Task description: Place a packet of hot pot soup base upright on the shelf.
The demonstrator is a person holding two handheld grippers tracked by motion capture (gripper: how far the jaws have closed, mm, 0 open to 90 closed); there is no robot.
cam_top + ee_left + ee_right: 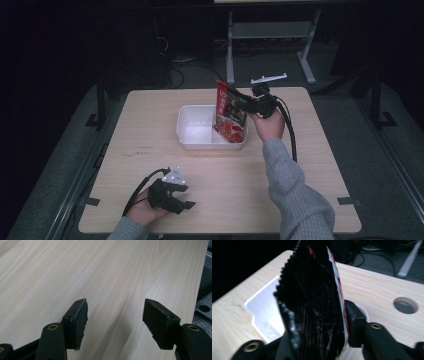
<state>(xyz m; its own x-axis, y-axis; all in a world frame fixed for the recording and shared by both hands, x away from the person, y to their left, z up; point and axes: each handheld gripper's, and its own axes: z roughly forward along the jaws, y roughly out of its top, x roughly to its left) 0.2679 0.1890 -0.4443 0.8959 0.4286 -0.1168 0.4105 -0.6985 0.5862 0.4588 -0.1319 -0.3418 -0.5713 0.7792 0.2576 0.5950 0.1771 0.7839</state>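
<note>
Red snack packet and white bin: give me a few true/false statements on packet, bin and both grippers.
1. The right gripper holds the red packet. True.
2. The packet lies flat on the table beside the white bin. False: it stands upright, its lower end inside the bin.
3. The left gripper is open with bare tabletop between its jaws. True.
4. The left gripper hovers over the bin. False: it sits near the table's front edge, apart from the bin.

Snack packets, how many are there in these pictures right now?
1. The red snack packet is clamped in the right gripper, standing upright over the right end of the white bin. Its lower end hides part of the bin floor.
</note>
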